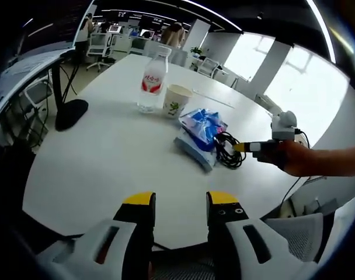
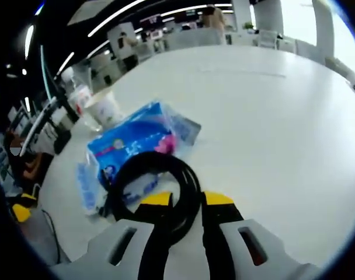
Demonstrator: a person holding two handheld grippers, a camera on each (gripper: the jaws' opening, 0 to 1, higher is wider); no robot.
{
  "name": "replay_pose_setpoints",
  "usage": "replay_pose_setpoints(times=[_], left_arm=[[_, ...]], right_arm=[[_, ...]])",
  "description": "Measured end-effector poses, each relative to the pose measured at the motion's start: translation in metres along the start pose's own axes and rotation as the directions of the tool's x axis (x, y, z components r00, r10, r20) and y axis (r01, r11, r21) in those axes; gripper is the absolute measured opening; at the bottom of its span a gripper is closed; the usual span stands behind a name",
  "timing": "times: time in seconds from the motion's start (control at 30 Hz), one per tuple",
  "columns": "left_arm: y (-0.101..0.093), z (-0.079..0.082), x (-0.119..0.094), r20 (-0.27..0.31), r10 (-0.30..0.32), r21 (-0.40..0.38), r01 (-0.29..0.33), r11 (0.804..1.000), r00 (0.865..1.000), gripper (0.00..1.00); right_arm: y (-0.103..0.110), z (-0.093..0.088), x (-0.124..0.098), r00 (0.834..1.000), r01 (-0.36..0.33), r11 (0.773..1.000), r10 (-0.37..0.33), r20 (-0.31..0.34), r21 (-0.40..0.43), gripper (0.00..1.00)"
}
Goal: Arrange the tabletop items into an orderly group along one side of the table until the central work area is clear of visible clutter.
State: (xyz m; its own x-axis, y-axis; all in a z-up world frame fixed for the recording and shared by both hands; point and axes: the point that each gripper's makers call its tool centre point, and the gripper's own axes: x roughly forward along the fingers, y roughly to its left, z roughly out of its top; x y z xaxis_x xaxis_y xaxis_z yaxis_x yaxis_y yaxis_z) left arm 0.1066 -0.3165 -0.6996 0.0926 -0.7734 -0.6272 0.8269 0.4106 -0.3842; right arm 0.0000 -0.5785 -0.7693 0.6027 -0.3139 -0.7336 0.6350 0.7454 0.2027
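Bright daylight pours in from big windows (image 1: 282,70) at the upper right and washes them white. Long ceiling lights (image 2: 136,17) glow up top. The right gripper view is blurry. Edges bend round.

Table (image 1: 107,151): items grouped toward its far side in the left gripper view. Bottle (image 1: 152,79) stands upright, farthest back; cup (image 1: 176,100) stands just beside it on the right, touching or nearly so. Tissue packs (image 1: 202,134) lie nearer than the cup and to its right, one on top of another. Coiled cable (image 1: 227,149) lies on the table against the packs' right side. Right gripper (image 1: 247,146) sits at the cable's right edge. In the right gripper view, the cable (image 2: 160,186) lies partly over the packs (image 2: 136,140), between them and the gripper's jaws; cup (image 2: 103,108) and bottle (image 2: 78,93) stand behind the packs, upper left.
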Motion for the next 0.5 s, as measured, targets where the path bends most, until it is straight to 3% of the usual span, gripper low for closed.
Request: replay_pose_setpoints(times=[0.23,0.5], left_arm=[[0.0009,-0.0008,-0.0013,-0.001,0.0,-0.002,0.0,1.0,1.0,0.33],[-0.0022,0.0002,0.001,-0.001,-0.011,-0.004,0.011,1.0,1.0,0.32]], right_arm=[[-0.0014,-0.0022,0.0002,1.0,0.013,0.999,-0.014,-0.006,-0.037,0.16],[-0.0034,-0.0002,-0.0066,1.0,0.009,0.999,-0.009,0.017,-0.032,0.07]])
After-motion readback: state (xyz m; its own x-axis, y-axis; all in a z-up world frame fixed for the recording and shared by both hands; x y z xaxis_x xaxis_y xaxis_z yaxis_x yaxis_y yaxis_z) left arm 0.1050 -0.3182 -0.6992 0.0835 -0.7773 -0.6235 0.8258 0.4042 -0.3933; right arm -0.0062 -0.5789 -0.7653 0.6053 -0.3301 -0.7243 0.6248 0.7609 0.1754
